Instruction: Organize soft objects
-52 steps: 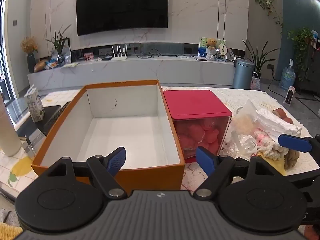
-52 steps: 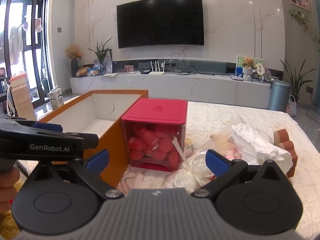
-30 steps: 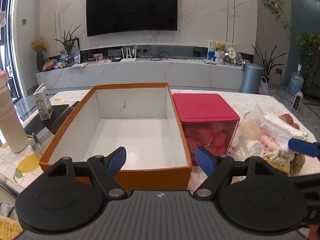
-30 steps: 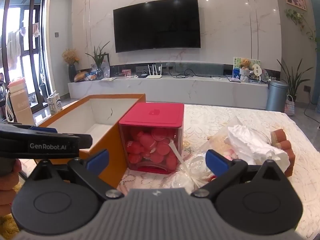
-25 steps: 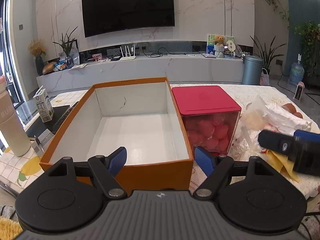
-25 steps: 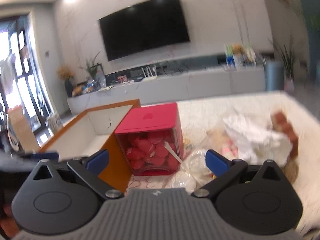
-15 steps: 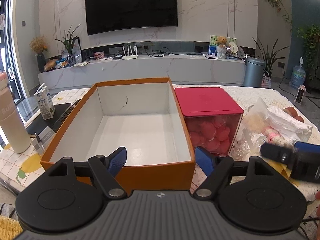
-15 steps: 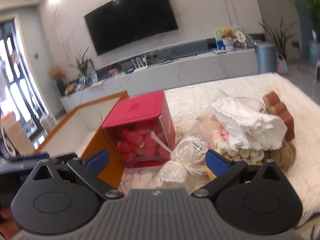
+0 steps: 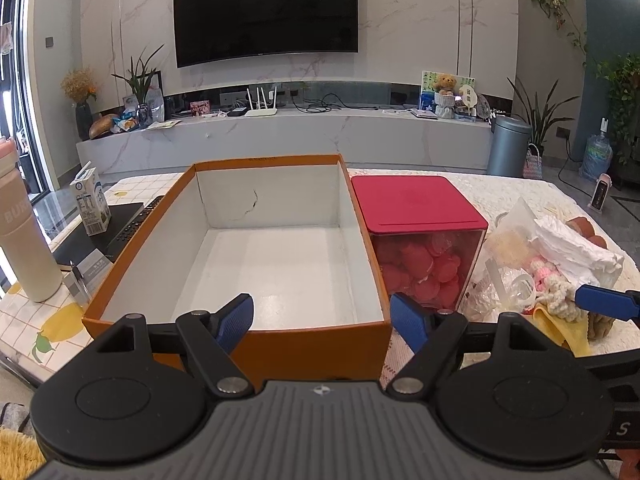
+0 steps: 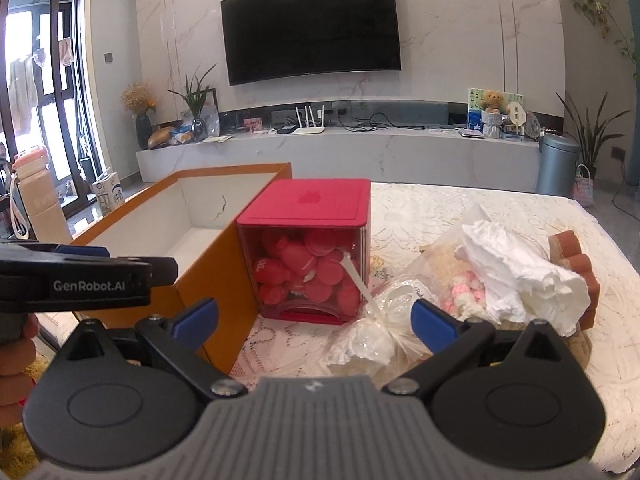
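A: Where's the soft stuff vs. the grippers?

B: Pile of soft items (image 10: 516,276) lies far right on the lace cloth (image 10: 472,208), beside the red-lidded container (image 10: 316,248). Right gripper (image 10: 314,318) is spread, empty, w/ a clear bag (image 10: 372,332) just past its tips. Left gripper (image 9: 321,316) also spread, over the near wall of the orange box (image 9: 276,336).

A: Room?

B: TV (image 9: 266,10) on a marble wall. Only the left view shows the box floor; the right view shows a hand (image 10: 18,364) on the other grip.

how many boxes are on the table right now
2: an open orange cardboard box on the left, and a clear box with a red lid touching its right side.
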`<move>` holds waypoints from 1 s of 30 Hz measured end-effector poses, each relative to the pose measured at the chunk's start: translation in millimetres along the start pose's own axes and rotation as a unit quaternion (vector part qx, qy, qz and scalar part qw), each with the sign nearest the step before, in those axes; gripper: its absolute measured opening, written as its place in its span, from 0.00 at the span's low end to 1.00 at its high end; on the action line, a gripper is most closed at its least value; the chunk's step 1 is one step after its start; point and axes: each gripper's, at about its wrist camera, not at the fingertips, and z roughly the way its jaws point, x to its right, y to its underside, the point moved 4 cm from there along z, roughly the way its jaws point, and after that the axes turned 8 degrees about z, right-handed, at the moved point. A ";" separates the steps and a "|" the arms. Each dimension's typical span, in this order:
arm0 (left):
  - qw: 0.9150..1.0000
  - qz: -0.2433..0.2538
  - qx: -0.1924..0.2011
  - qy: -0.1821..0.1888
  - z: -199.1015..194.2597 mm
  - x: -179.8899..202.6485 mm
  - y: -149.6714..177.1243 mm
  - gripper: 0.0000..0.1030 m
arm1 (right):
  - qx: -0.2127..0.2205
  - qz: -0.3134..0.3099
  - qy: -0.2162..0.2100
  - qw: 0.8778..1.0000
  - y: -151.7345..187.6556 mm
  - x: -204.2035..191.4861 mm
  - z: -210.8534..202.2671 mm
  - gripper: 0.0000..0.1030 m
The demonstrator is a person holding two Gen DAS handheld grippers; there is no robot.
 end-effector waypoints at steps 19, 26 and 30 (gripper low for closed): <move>1.000 0.003 -0.006 0.001 2.1 3.5 1.7 0.89 | -0.004 0.006 0.001 1.000 -0.1 3.0 1.8 0.97; 1.000 0.002 -0.007 0.001 2.5 2.9 1.8 0.89 | -0.004 0.006 0.001 1.000 0.1 2.9 1.8 0.97; 1.000 0.023 -0.008 -0.004 2.5 6.5 3.8 0.89 | -0.001 0.014 -0.001 1.000 -0.6 4.4 1.2 0.97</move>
